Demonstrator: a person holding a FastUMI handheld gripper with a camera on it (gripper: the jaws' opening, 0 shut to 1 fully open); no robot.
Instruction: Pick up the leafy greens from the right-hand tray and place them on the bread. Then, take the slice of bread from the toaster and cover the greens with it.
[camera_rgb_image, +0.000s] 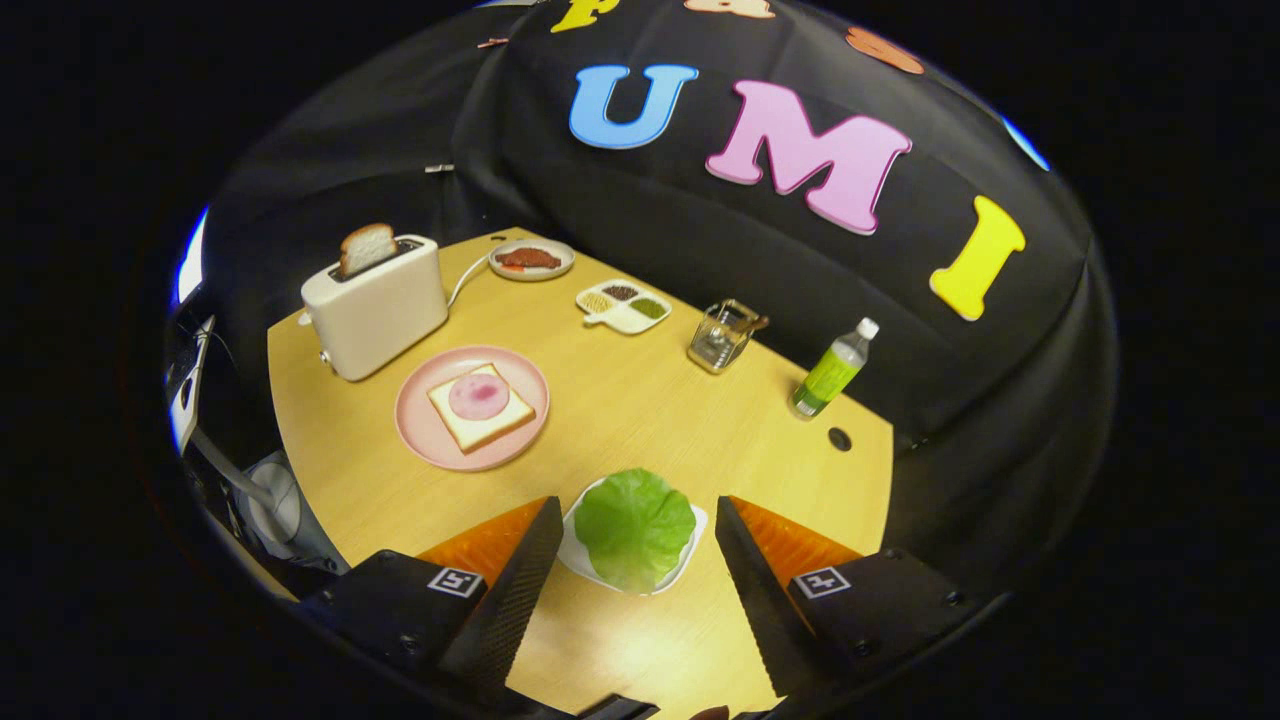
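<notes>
Tongs (634, 525) spread wide, leafy greens (634, 527) between fingers, no legible labels

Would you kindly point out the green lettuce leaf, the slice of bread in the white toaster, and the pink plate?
Green lettuce leaf (634, 527): gripper view, leaf's middle, between the open fingers.
Slice of bread in the white toaster (366, 247): gripper view, exposed top.
Pink plate (417, 425): gripper view, bare rim.

Leafy greens (634, 527) on tray (697, 534) between tool (636, 528) fingers, bread (480, 407) on plate (420, 425) beyond, toaster (375, 305) behind
</notes>
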